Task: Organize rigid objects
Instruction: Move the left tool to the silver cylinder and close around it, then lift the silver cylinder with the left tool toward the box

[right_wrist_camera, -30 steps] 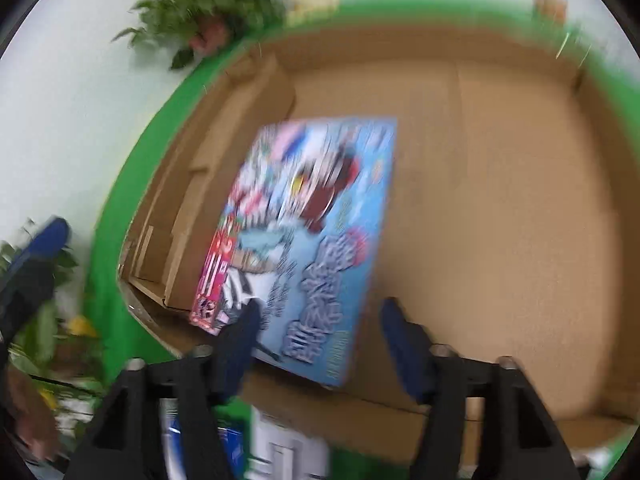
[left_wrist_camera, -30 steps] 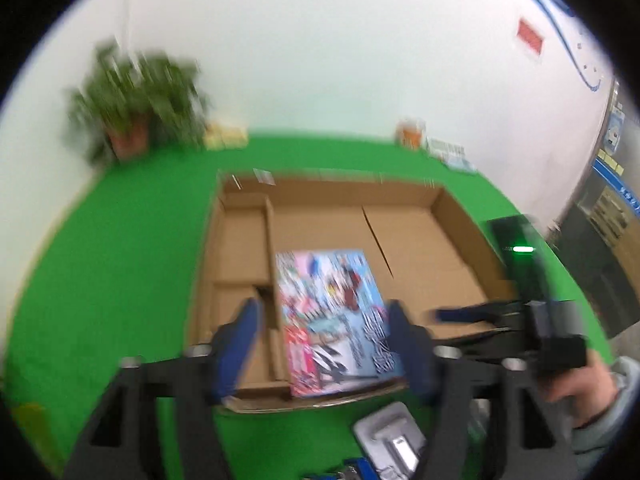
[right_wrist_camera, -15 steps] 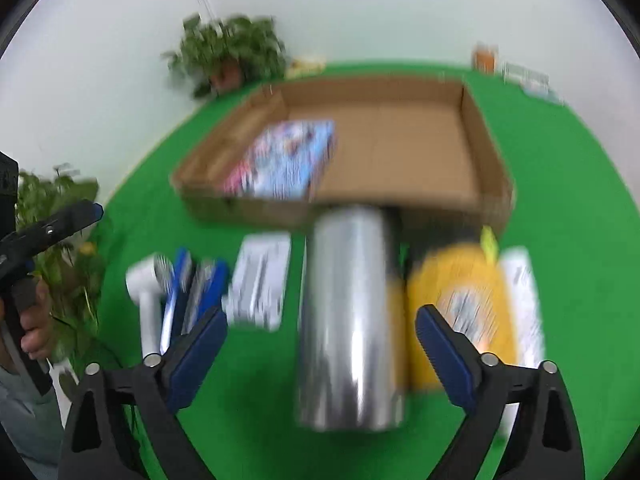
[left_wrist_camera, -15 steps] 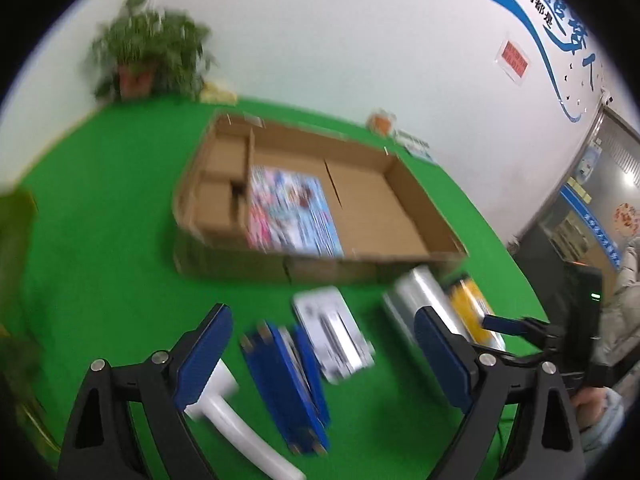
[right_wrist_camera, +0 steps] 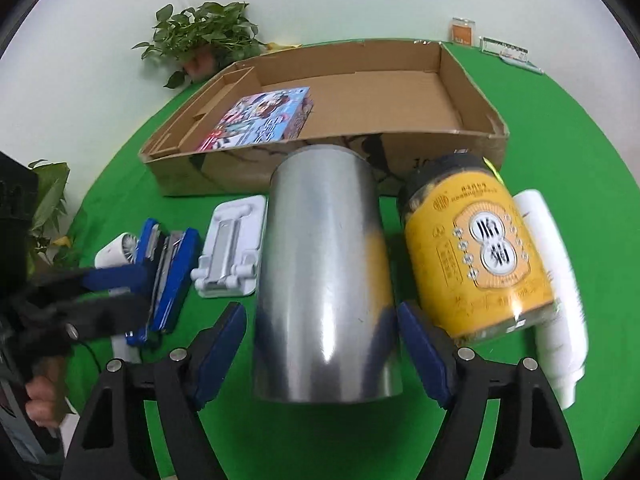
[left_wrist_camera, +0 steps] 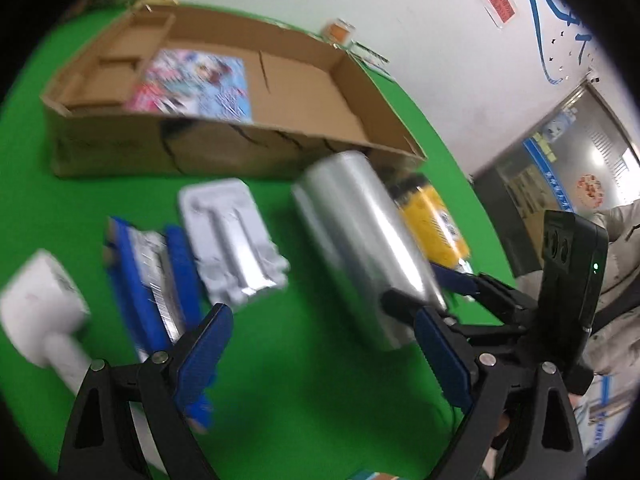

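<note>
Between the right tool's point(right_wrist_camera: 320, 344) blue pads point(right_wrist_camera: 222, 348) a steel can point(right_wrist_camera: 326, 276) is seen lying on its side on the green table point(right_wrist_camera: 580, 160); the jaws are spread wide on either side of it, and contact with the pads cannot be confirmed. Nothing is gripped. The left tool point(left_wrist_camera: 320, 356) is also held wide open and empty, above bare table, with the can's point(left_wrist_camera: 360, 252) near end just ahead of its right pad point(left_wrist_camera: 440, 356).

Just right of the can a yellow jar point(right_wrist_camera: 476, 256) is laid on its side, close against the can; a white bottle point(right_wrist_camera: 556, 292) is pressed along the jar's far side. To the can's left a white tray point(right_wrist_camera: 232, 248) is set just beside it, then a blue pack point(right_wrist_camera: 168, 276), then a white fan point(right_wrist_camera: 116, 252), partly hidden by the left tool's arm in the right view.

Directly behind the can a shallow cardboard box point(right_wrist_camera: 472, 92) is placed, its front wall near the can's far end. A colourful book point(right_wrist_camera: 260, 124) is laid flat in the box's left part, next to the small divided compartments. The box's right part is seen as bare cardboard.

A potted plant point(right_wrist_camera: 200, 40) is stood behind the box by the wall. The left view is motion-blurred.
</note>
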`<state>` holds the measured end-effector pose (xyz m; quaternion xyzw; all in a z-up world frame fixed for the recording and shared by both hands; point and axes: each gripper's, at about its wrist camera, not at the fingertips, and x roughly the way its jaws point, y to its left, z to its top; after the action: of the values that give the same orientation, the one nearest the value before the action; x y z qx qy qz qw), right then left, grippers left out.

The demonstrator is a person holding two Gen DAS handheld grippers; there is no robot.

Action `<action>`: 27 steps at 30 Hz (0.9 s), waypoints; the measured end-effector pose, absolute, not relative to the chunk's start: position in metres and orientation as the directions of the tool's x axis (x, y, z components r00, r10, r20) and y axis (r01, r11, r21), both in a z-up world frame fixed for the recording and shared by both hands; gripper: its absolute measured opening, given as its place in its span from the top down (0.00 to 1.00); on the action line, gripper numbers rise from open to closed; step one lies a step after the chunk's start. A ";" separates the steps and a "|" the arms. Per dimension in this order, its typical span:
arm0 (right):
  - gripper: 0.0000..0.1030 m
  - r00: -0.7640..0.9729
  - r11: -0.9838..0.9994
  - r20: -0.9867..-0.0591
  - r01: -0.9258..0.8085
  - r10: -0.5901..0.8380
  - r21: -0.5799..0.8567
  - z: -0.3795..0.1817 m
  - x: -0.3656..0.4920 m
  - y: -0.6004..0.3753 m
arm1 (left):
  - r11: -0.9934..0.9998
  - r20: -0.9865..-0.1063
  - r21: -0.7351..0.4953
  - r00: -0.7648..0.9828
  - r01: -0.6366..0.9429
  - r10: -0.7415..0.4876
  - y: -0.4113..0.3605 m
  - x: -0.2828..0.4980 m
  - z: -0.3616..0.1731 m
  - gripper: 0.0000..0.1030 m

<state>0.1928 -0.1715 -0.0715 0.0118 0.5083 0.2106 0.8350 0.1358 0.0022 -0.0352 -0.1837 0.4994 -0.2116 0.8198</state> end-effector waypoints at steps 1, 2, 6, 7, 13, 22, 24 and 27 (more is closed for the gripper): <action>0.26 0.388 0.908 -0.845 -0.347 0.367 0.235 -0.072 0.191 -0.170 | 0.840 -0.744 -0.517 0.400 0.162 -0.535 -0.002 0.136 -0.038 0.10; 0.26 0.381 0.905 -0.848 -0.355 0.369 0.234 -0.072 0.191 -0.167 | 0.836 -0.743 -0.523 0.391 0.167 -0.543 -0.005 0.136 -0.039 0.10; 0.27 0.376 0.901 -0.852 -0.373 0.365 0.222 -0.072 0.189 -0.164 | 0.823 -0.735 -0.543 0.381 0.165 -0.561 -0.009 0.141 -0.037 0.10; 0.27 0.375 0.900 -0.852 -0.374 0.367 0.223 -0.072 0.189 -0.164 | 0.819 -0.731 -0.551 0.378 0.162 -0.567 -0.008 0.142 -0.037 0.10; 0.27 0.367 0.895 -0.849 -0.376 0.380 0.238 -0.074 0.188 -0.166 | 0.815 -0.730 -0.559 0.374 0.154 -0.572 -0.010 0.158 -0.038 0.10; 0.27 0.353 0.896 -0.867 -0.394 0.352 0.204 -0.069 0.166 -0.170 | 0.773 -0.718 -0.614 0.295 0.160 -0.631 -0.026 0.166 -0.050 0.10; 0.27 0.354 0.899 -0.876 -0.402 0.329 0.175 -0.067 0.154 -0.170 | 0.760 -0.713 -0.632 0.272 0.151 -0.647 -0.030 0.165 -0.055 0.11; 0.27 0.354 0.897 -0.887 -0.421 0.296 0.132 -0.065 0.139 -0.165 | 0.753 -0.713 -0.644 0.251 0.137 -0.655 -0.036 0.161 -0.062 0.11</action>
<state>0.1395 -0.1655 -0.0648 -0.0594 0.5245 0.2186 0.8207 0.1610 -0.0358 -0.0619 -0.2343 0.5530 -0.2620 0.7554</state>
